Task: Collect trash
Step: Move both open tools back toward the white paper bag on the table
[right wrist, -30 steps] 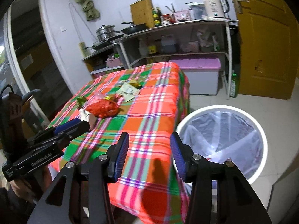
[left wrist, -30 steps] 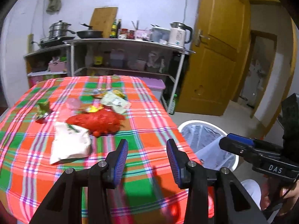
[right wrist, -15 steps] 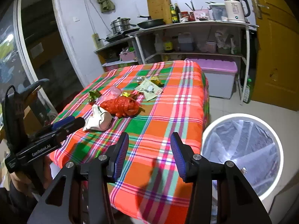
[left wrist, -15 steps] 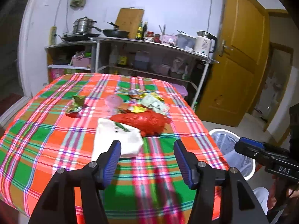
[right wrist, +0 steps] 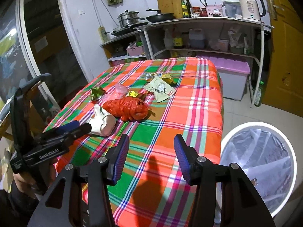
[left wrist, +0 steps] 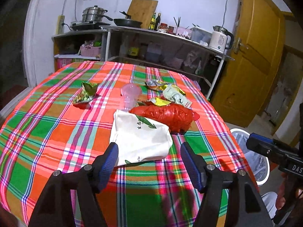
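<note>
My left gripper (left wrist: 149, 162) is sitting low centre in the left wrist view, jaws opening wide, pads touching nothing. The near edge of the crumpled white paper bag with green print (left wrist: 140, 140) is lying between the tips, just ahead of them, flat on the worktop with the orange-green-pink plaid cloth (left wrist: 47, 132).

The crumpled red plastic bag (left wrist: 166, 115) is touching the white bag's far right side. Behind it the clear plastic cup (left wrist: 129, 96) is standing, with the yellow foil wrapper (left wrist: 160, 101) and the white printed sachet (left wrist: 177, 97) beside it, centre of frame. The green foil snack wrapper (left wrist: 86, 93) is lying apart, left of centre.

My right gripper (right wrist: 151, 158) is hanging bottom centre in the right wrist view, jaws spread partway and pinching nothing, over the near edge of the cloth. The round white bin with the clear liner (right wrist: 265, 158) is standing on the floor at lower right, beside the worktop. In that view my left gripper's tip is at the white bag, mid left.
</note>
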`<state>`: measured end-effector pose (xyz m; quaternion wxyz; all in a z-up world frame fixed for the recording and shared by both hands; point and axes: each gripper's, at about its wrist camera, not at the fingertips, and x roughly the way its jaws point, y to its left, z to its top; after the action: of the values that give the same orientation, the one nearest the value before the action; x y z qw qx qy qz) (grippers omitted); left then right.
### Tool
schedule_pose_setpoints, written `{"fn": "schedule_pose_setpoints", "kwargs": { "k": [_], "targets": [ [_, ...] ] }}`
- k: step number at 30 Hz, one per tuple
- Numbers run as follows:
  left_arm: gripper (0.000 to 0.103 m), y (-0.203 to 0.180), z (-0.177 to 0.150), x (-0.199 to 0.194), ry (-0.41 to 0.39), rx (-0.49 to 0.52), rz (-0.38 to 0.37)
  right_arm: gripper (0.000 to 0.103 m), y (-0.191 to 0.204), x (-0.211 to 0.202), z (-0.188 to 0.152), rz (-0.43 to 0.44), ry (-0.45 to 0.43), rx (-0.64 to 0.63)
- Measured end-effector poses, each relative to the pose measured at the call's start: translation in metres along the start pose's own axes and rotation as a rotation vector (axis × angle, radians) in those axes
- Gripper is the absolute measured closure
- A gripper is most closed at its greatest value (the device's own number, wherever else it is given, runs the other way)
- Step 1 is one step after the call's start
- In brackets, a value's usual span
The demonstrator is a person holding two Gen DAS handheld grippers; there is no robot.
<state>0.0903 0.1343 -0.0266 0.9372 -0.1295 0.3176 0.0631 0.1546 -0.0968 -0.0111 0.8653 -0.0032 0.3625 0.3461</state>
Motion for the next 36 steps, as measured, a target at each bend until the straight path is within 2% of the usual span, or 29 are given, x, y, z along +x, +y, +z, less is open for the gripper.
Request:
{"fn": "schedule_pose_setpoints", "kwargs": {
  "k": [10,15,21,30,36],
  "targets": [
    [0.036,-0.010,0.007,0.025,0.027,0.050,-0.012,0.053,-0.003,0.022,0.010,0.010,0.020,-0.002],
    [0.036,-0.008,0.005,0.041,0.080,0.058,0.006,0.053,-0.002,0.030,0.016,0.013,0.020,-0.011],
    [0.036,0.015,0.000,0.028,0.067,0.007,0.025,0.053,0.006,0.044,0.021,0.033,0.035,-0.037],
    [0.036,0.065,0.002,-0.002,0.008,-0.118,0.125,0.053,0.020,0.065,0.030,0.058,0.053,-0.093],
    [0.036,0.081,0.003,-0.019,-0.040,-0.139,0.112,0.053,0.026,0.079,0.038,0.068,0.065,-0.160]
  ]
}}
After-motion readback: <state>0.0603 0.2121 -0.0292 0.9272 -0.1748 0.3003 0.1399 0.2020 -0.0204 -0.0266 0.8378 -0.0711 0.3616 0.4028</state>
